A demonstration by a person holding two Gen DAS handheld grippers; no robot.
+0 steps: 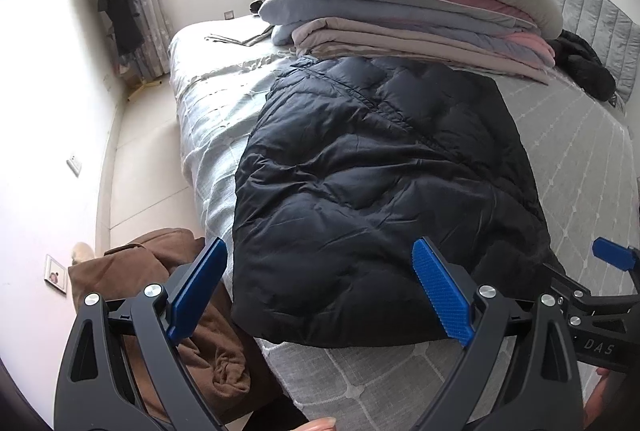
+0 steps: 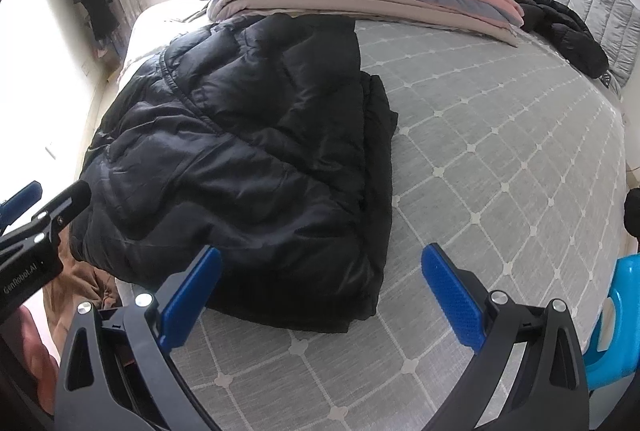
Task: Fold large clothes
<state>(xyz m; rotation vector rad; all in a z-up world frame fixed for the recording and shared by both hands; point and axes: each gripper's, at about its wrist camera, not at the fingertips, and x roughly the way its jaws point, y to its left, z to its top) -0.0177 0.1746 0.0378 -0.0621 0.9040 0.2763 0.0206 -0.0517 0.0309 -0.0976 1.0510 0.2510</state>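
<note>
A black quilted down jacket is seen folded on the grey grid-patterned bed, its long axis running toward stacked folded blankets; its near-left corner is cut off at the mattress edge. Left tongs and right tongs are held spread, gripping nothing.

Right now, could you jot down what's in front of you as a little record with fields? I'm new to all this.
main garment: black puffer jacket, folded, lying on the bed
surface: grey bed cover with a pale grid pattern
left gripper: open, empty, near the jacket's closest edge
right gripper: open, empty, over the jacket's near corner
behind jacket: stack of folded bedding
far right: another dark garment by the headboard
beside bed: brown garment in a heap
</note>
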